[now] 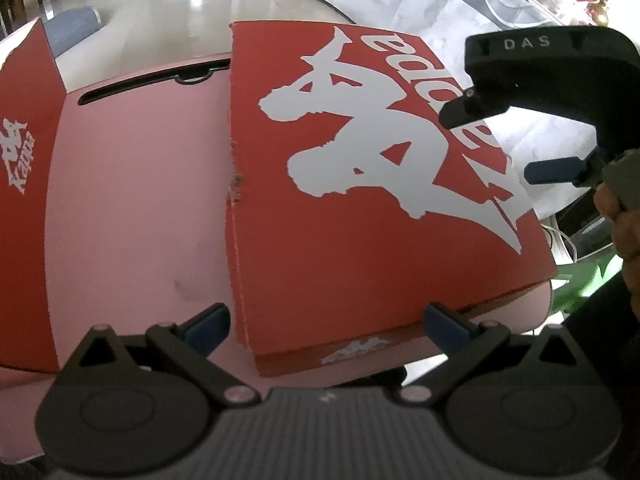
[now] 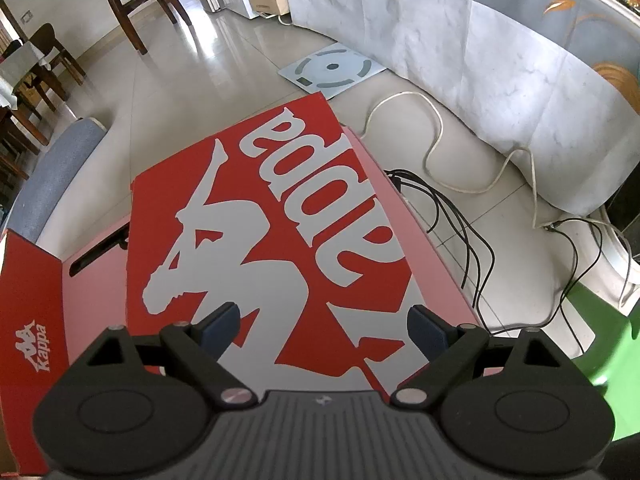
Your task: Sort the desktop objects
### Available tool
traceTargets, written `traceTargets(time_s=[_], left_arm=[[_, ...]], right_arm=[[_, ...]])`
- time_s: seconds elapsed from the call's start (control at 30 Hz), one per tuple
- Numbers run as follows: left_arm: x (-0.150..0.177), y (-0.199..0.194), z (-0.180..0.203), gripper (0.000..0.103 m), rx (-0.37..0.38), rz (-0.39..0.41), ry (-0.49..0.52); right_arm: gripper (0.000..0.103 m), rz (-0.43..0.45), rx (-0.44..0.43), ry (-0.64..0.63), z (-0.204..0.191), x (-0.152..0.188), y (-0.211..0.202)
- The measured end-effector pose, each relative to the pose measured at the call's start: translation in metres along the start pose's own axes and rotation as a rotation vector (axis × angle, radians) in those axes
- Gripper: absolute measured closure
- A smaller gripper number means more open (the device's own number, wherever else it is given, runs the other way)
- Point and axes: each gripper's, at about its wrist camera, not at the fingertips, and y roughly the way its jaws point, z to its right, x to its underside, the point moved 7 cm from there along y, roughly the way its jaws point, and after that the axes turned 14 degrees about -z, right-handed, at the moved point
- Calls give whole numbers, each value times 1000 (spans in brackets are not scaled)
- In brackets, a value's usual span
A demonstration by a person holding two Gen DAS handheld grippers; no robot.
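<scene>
Lid (image 1: 360, 184) of red cardboard lies flat along the right edge of the pink counter (image 1: 140, 184). Both the left hand-held gripper (image 1: 326, 326) and right hand-held gripper (image 2: 324, 326) hover above it with jaws spread, gripping nothing, likely lining up to lift it together.

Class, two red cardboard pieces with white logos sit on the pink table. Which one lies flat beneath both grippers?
The large red cardboard lid with the big white figure; the smaller red piece stands upright at left.

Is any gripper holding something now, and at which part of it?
Nothing is held. The left gripper and the right gripper both stand open above the red box lid.
</scene>
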Motion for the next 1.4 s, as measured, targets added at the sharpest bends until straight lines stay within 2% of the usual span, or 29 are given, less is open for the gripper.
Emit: traceTargets(time_s=[0.67,0.83,1.03,1.4], left_arm=[[-7,6,7,0,7,-1,17],[-7,4,0,0,5,-2,12],[-6,-5,-9,0,-53,11,8],[-2,-28,-43,0,-73,58,-84]], right_arm=[[12,4,-7,0,-3,0,-6],[12,5,-16,-3,-6,1,-7],[12,16,-41,-43,-16,1,-11],[12,30,-69,-120,-42,5,-12]])
